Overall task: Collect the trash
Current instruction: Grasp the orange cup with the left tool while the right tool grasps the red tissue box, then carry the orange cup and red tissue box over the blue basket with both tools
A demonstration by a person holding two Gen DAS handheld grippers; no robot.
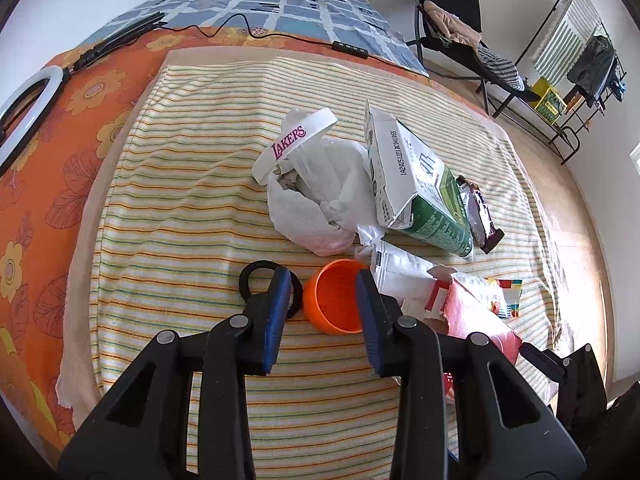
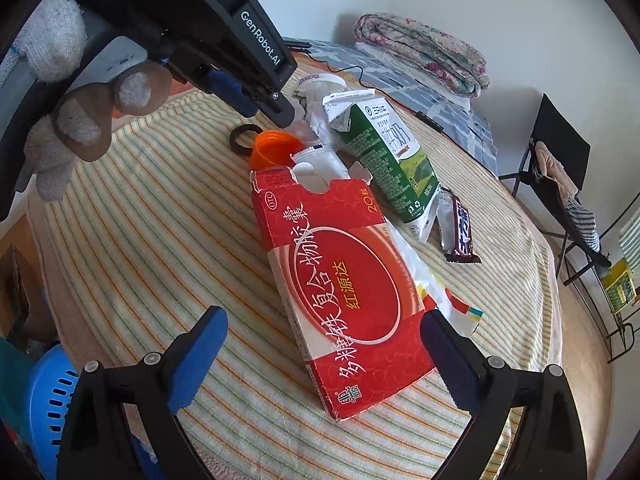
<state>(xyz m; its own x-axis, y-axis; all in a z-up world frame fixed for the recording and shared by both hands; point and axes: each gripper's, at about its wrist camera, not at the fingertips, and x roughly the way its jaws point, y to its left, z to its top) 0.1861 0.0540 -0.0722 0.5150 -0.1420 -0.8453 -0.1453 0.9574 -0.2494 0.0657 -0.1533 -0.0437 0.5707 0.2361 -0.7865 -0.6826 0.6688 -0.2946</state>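
On the far left of the left wrist view a white ring light (image 1: pixel 24 92) lies on an orange floral sheet (image 1: pixel 60 128), beside the striped towel (image 1: pixel 180 152) that carries the trash. A black ring (image 1: pixel 256 280) rests on the towel, partly behind the left finger of the left gripper (image 1: pixel 322 280). The blue pads (image 1: pixel 278 312) of this gripper stand spread, one on each side of an orange cap (image 1: pixel 334 300), with the right pad at the cap's rim; neither pad visibly squeezes it. Beyond the cap sits a white bag (image 1: pixel 316 196) with a white Lakers band (image 1: pixel 294 140) on top. To the right lies a milk carton (image 1: pixel 416 184) on its side, then a dark wrapper (image 1: pixel 478 212) just beside it.

In the right wrist view a blue basket (image 2: pixel 44 400) shows at the lower left edge. A gloved hand (image 2: pixel 68 120) holds the left gripper above the cap (image 2: pixel 272 148). The right gripper (image 2: pixel 324 344) is wide open, its fingers on either side of a flattened red box (image 2: pixel 344 288) that lies on the towel, touching neither side. The carton (image 2: pixel 384 152) and the wrapper (image 2: pixel 460 228) lie to the right of the box. A black chair (image 2: pixel 556 152) stands at the far right.
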